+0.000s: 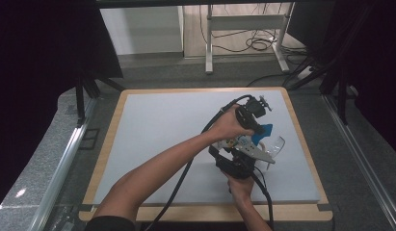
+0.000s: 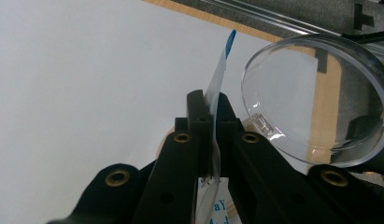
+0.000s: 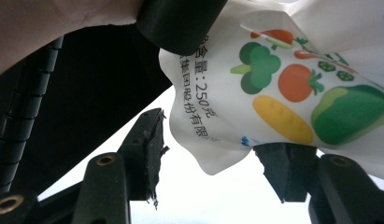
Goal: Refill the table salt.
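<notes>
The packet (image 3: 292, 88), a white plastic pouch printed with vegetables and with a blue edge at its top, hangs above the right part of the white table (image 1: 157, 144), just in front of a clear plastic bowl (image 2: 316, 98) that rests there. The left gripper (image 2: 209, 105) has its jaws pressed together on the thin flat seam of the packet, which stands up edge-on between the pads. The right gripper (image 3: 217, 154) sits below, jaws standing apart with the crumpled lower corner of the packet drooping into the gap; the right-hand pad seems to meet the film from beneath, the left-hand pad is clear of it, so nothing is clamped there.

The packet looks light and limp: the film creases, folds and sags wherever it is unsupported (the printing is already wrinkled near the bottom corner). The glossy film is likely to be slippery, so a pinch on the bulging middle would probably slide or just squash the contents. The sealed seams are the flat, stiffer parts and give the surest hold, as the left gripper's grip shows. For the right gripper, the best place is probably the bottom seam or that hanging corner, taken squarely and deep between the pads. A hard pull could tear the film rather than break anything, and the bowl beside it is light enough to be knocked aside
</notes>
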The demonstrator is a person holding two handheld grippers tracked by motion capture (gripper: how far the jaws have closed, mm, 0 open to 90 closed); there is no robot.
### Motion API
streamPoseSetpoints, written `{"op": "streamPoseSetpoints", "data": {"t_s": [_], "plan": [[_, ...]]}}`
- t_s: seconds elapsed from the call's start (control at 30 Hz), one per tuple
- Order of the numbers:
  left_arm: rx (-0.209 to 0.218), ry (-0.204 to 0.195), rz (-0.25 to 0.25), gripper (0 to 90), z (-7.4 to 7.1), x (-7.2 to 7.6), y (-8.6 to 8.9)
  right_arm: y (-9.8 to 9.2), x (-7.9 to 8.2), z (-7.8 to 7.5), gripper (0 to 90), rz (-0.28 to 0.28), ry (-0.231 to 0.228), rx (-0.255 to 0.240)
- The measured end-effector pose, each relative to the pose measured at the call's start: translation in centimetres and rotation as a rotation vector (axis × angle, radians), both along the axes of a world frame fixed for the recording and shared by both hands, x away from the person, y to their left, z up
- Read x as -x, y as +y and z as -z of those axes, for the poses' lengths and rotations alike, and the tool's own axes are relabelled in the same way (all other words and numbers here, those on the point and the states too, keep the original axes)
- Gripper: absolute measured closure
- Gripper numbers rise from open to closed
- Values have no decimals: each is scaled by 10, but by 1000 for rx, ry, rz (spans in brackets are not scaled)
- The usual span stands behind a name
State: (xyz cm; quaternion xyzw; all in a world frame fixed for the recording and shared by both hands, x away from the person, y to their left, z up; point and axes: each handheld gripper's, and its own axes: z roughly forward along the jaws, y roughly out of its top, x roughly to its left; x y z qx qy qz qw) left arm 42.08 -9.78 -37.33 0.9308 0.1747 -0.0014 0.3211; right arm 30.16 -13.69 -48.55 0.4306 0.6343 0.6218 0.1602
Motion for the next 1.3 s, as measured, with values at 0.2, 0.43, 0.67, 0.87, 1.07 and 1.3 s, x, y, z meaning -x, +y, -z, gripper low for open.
{"op": "streamPoseSetpoints", "data": {"t_s": [0.2, 0.43, 0.67, 0.87, 1.07, 1.3], "plan": [[-1, -2, 0, 900, -1, 0, 1, 1, 0, 0, 449, 3, -1, -6], [0, -5, -1, 900, -1, 1, 1, 1, 0, 0, 458, 6, -4, -2], [4, -7, -9, 900, -2, 2, 2, 1, 0, 0, 473, 9, -3, 3], [5, -7, -9, 900, -3, 2, 2, 2, 0, 0, 473, 10, -3, 7], [2, -6, -2, 900, -2, 2, 2, 1, 0, 0, 473, 8, -4, 5], [3, -7, -6, 900, -2, 2, 0, -1, 1, 0, 473, 11, -6, 7]]}}
